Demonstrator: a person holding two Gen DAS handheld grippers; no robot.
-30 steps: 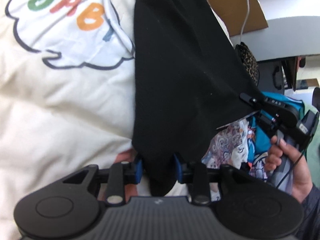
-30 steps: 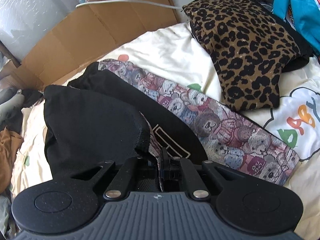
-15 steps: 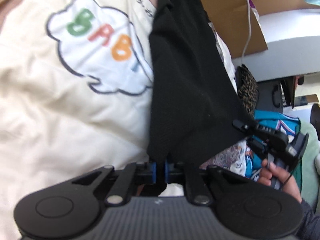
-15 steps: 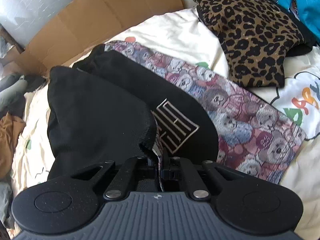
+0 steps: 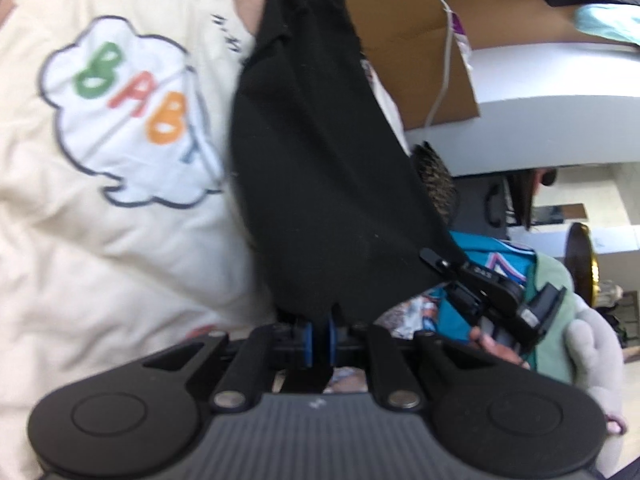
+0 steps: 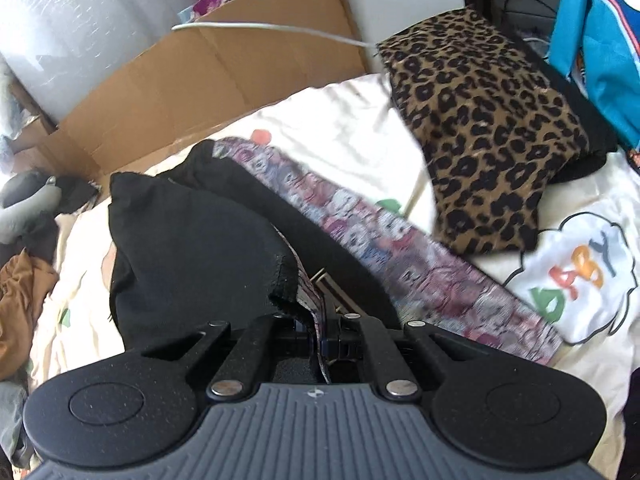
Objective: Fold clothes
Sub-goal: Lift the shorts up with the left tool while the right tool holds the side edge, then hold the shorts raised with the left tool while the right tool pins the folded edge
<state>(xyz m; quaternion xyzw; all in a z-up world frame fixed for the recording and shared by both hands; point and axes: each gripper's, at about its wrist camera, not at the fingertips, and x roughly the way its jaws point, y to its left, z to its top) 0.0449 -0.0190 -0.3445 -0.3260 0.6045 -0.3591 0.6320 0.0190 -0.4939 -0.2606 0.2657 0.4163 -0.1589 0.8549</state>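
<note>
Your left gripper (image 5: 319,338) is clenched on the near edge of the black garment (image 5: 320,168); blue pads pinch the cloth with almost no gap. Your right gripper (image 6: 325,334) is clamped on another edge of the same garment (image 6: 192,248), with its bear-print lining (image 6: 404,276) caught between the jaws.

In the left wrist view the right gripper (image 5: 434,258) shows at far right, gripping the garment's corner, the person's hand (image 5: 492,344) on its handle. The garment hangs taut between the two grips, lifted off the cream duvet (image 5: 100,260) with the "BABY" cloud print (image 5: 132,108).

In the right wrist view the garment's far part lies on the duvet (image 6: 340,128). A folded leopard-print piece (image 6: 488,128) sits just right of it, and flattened cardboard (image 6: 208,76) lies far left. A teal garment (image 6: 600,40) is at top right.
</note>
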